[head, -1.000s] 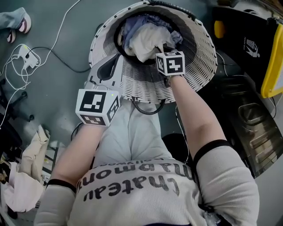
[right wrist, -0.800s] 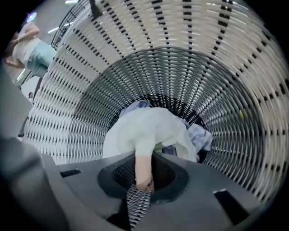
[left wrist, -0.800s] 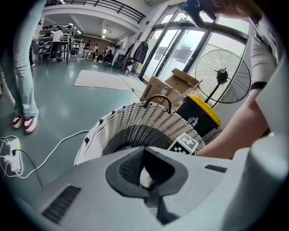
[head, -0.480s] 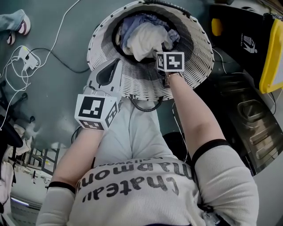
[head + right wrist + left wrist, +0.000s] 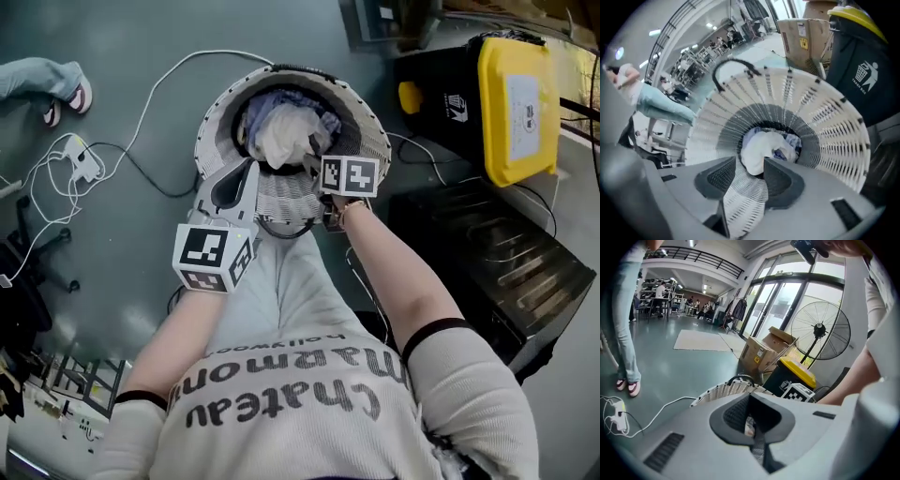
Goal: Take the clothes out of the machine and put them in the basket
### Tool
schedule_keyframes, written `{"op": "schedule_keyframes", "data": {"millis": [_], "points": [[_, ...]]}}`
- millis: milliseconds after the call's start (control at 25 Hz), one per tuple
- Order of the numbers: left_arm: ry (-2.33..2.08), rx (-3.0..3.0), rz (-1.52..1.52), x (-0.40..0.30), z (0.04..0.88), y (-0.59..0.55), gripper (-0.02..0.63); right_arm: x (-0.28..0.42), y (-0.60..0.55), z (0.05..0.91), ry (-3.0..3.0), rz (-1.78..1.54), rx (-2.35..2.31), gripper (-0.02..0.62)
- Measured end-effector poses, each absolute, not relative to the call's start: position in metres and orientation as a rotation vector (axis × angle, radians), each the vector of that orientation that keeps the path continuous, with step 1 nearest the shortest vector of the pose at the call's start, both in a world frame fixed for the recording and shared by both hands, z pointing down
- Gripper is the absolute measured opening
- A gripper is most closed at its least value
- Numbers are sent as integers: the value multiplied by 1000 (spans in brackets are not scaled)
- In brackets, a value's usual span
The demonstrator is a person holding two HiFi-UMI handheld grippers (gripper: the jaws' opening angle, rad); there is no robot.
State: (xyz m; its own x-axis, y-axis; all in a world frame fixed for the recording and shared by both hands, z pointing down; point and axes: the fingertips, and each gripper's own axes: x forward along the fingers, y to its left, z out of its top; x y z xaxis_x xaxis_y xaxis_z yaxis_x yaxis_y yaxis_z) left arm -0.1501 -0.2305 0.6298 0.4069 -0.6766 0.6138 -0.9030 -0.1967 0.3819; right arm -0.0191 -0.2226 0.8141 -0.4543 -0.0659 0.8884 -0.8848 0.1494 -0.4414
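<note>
A white wicker basket stands on the floor in front of me, holding a white garment on top of bluish clothes. My right gripper hangs over the basket's near rim, pointing steeply down. Its jaws have just been opening and nothing is between them. In the right gripper view, the white garment lies well below the right gripper, inside the basket. My left gripper is held at the basket's near left. Its tips meet in the left gripper view, so the left gripper holds nothing.
A black bin with a yellow lid stands right of the basket. A dark machine sits nearer on the right. White cables and a power strip lie on the floor at left, where a person's shoe shows.
Both grippers have risen out of and away from the basket. The right jaws went from shut at the white garment to open, and the garment stays in the basket.
</note>
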Motion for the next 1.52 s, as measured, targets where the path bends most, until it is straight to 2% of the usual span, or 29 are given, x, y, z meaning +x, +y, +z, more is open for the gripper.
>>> {"op": "schedule_keyframes", "data": {"millis": [120,240,520,640,800,1000,1120,1280,1520], "points": [[-1353,1977,380,-139,581,-226,8,-27,-233,740,-1795,1499,940,188],[-1313,1993,363,-122,543,-222,8,-17,-250,668,-1876,1586,1039,119],[-1352,2118,266,-103,422,-243,8,26,-279,504,-2088,1725,1406,77],[-1378,2196,183,-107,361,-261,8,52,-301,423,-2245,1545,1616,66],[-1422,2352,77,-117,281,-279,8,81,-332,296,-2490,1137,1847,58],[-1350,2504,-11,-122,213,-260,8,85,-298,172,-2686,790,2004,55],[-1307,2588,-13,-129,186,-243,8,71,-265,138,-2708,643,2037,55],[-1243,2686,-10,-133,168,-216,8,57,-222,135,-2619,473,2085,55],[-1119,2741,-19,-133,165,-177,8,55,-168,142,-2472,429,2209,55]]}}
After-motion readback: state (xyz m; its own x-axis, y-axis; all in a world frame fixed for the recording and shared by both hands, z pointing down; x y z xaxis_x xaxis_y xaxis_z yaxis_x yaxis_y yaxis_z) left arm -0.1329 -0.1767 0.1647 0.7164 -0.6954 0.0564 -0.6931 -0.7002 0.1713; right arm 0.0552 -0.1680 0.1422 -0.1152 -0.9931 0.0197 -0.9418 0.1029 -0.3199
